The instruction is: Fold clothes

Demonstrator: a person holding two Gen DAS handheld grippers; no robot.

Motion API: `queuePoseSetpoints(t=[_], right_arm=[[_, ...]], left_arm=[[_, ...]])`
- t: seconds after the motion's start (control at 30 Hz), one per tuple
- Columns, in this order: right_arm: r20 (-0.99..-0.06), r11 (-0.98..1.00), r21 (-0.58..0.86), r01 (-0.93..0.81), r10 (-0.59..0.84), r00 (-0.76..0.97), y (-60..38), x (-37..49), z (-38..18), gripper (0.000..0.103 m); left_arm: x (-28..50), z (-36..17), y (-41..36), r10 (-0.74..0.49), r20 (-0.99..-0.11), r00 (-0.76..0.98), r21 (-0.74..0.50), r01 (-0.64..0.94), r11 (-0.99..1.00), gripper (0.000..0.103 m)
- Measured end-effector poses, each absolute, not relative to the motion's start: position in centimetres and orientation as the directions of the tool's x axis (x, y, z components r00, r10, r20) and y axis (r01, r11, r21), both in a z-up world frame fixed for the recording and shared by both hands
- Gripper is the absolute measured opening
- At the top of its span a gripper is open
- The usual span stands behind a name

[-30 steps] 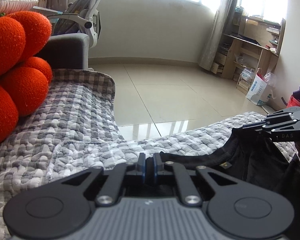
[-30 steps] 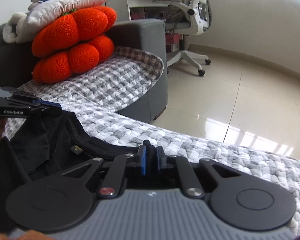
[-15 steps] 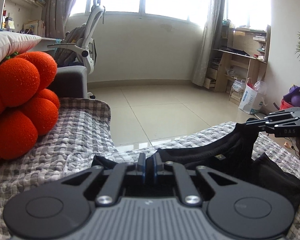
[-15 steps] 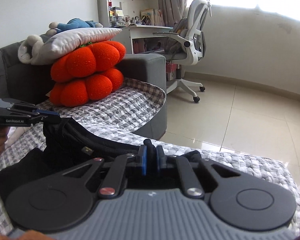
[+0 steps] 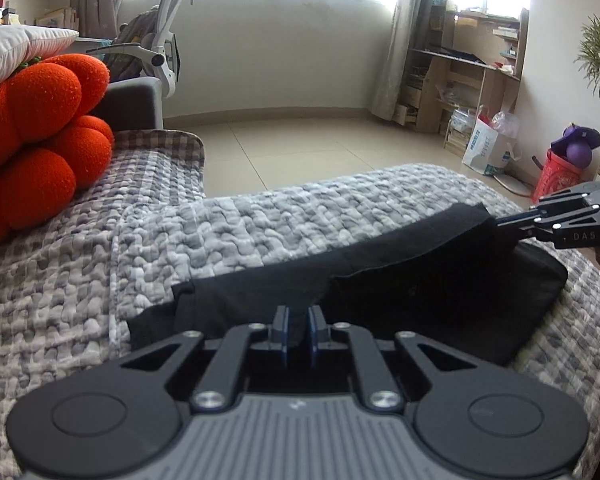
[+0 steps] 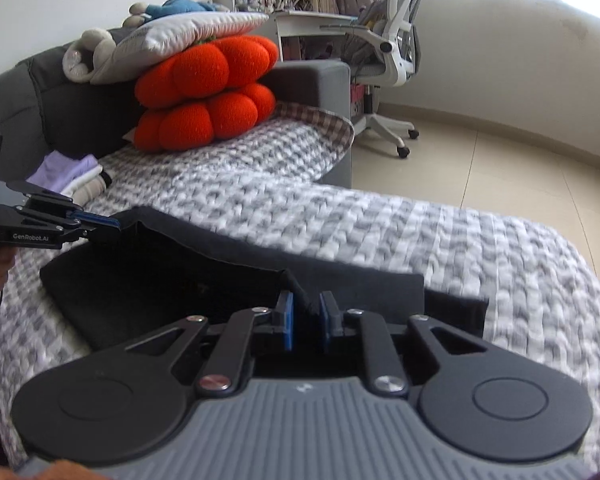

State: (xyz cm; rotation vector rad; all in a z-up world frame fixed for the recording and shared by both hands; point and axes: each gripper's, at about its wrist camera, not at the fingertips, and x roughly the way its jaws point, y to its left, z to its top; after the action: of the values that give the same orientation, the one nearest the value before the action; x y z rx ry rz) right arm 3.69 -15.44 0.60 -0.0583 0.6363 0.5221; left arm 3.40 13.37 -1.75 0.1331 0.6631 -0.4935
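Observation:
A black garment point(image 5: 420, 280) lies folded on the grey checked quilt point(image 5: 260, 220), its top layer doubled over. My left gripper point(image 5: 297, 330) is shut on the garment's near edge. In the right wrist view the left gripper point(image 6: 108, 222) holds that corner slightly raised at the garment's point(image 6: 180, 280) left end. The jaws of my right gripper point(image 6: 306, 316) are opening. The black hem still runs between the blue pads, which stand apart from it. From the left wrist view the right gripper point(image 5: 504, 224) sits at the garment's far right corner.
Orange pumpkin cushions point(image 6: 208, 92) with a grey pillow on top are stacked against the sofa back. A small pile of folded lilac and white clothes point(image 6: 72, 176) lies beside them. Beyond the quilt's edge is tiled floor with a white office chair point(image 6: 396, 48).
Both grippers have carried the garment's edge across the quilt, so it now lies doubled and flatter. The right jaws have parted; the left stays closed on the cloth.

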Motion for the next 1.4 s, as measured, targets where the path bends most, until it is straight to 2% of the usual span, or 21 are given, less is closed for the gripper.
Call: queuePoseSetpoints(t=[0.1,0.17,0.23,0.37,0.43,0.57,0.7,0.9,0.93,0.97,1.0,1.17,1.27,1.4], right_arm=[[-0.591,0.856,0.142,-0.496,0.476,0.651,-16.1,2.4,0.5,0.023],[-0.583,0.848,0.164,-0.503,0.495,0.645,-16.5,1.4,0.7,0.029],[-0.566,0.844,0.18,-0.505,0.509,0.649,-16.8,0.6,1.2,0.035],[-0.539,0.9,0.166,-0.402,0.425,0.727,-17.0,1.0,1.9,0.036],[-0.532,0.935,0.148,-0.321,0.349,0.772,-16.8,1.7,1.6,0.036],[-0.503,0.959,0.168,-0.229,0.283,0.817,-16.5,2.9,0.4,0.036],[-0.479,0.967,0.162,-0.195,0.25,0.841,-16.3,3.6,-0.7,0.036],[-0.496,0.972,0.143,-0.189,0.235,0.836,-16.4,4.7,-2.7,0.036],[-0.513,0.976,0.123,-0.181,0.218,0.83,-16.5,4.9,-3.3,0.033],[-0.527,0.979,0.103,-0.175,0.203,0.825,-16.7,5.0,-3.9,0.025],[-0.527,0.979,0.091,-0.183,0.204,0.825,-16.9,4.9,-4.2,0.024],[-0.521,0.979,0.077,-0.189,0.201,0.83,-17.9,4.0,-4.0,0.024],[-0.497,0.979,0.086,-0.184,0.202,0.844,-18.0,3.4,-3.3,0.032],[-0.464,0.965,0.095,-0.243,0.259,0.847,-16.3,2.8,-2.1,0.033]], left_arm=[[2.2,-1.5,13.4,-0.407,-0.637,0.655,-0.03,0.506,0.862,0.01],[1.5,-1.0,13.6,-0.418,-0.641,0.644,-0.032,0.522,0.852,0.012],[1.2,-0.4,13.9,-0.422,-0.621,0.661,-0.043,0.509,0.86,0.021],[1.9,0.4,14.3,-0.401,-0.56,0.725,-0.101,0.421,0.901,0.028],[2.5,0.2,14.3,-0.374,-0.533,0.759,-0.136,0.359,0.923,0.034],[4.0,-1.1,14.6,-0.298,-0.5,0.813,-0.211,0.219,0.953,0.035],[5.0,-2.7,14.2,-0.2,-0.51,0.837,-0.153,0.141,0.978,0.034],[5.8,-5.3,14.6,-0.147,-0.529,0.836,-0.078,0.125,0.989,0.034],[5.6,-5.8,14.6,-0.13,-0.531,0.837,-0.036,0.131,0.991,0.034],[5.3,-6.1,14.5,-0.118,-0.531,0.839,-0.001,0.139,0.99,0.034],[5.0,-6.2,14.6,-0.113,-0.526,0.843,0.022,0.147,0.989,0.035],[4.0,-5.4,15.2,-0.098,-0.519,0.849,0.043,0.14,0.989,0.036],[3.3,-4.6,14.8,-0.102,-0.499,0.86,0.048,0.144,0.988,0.036],[2.4,-3.6,12.8,-0.137,-0.474,0.87,0.068,0.191,0.979,0.037]])
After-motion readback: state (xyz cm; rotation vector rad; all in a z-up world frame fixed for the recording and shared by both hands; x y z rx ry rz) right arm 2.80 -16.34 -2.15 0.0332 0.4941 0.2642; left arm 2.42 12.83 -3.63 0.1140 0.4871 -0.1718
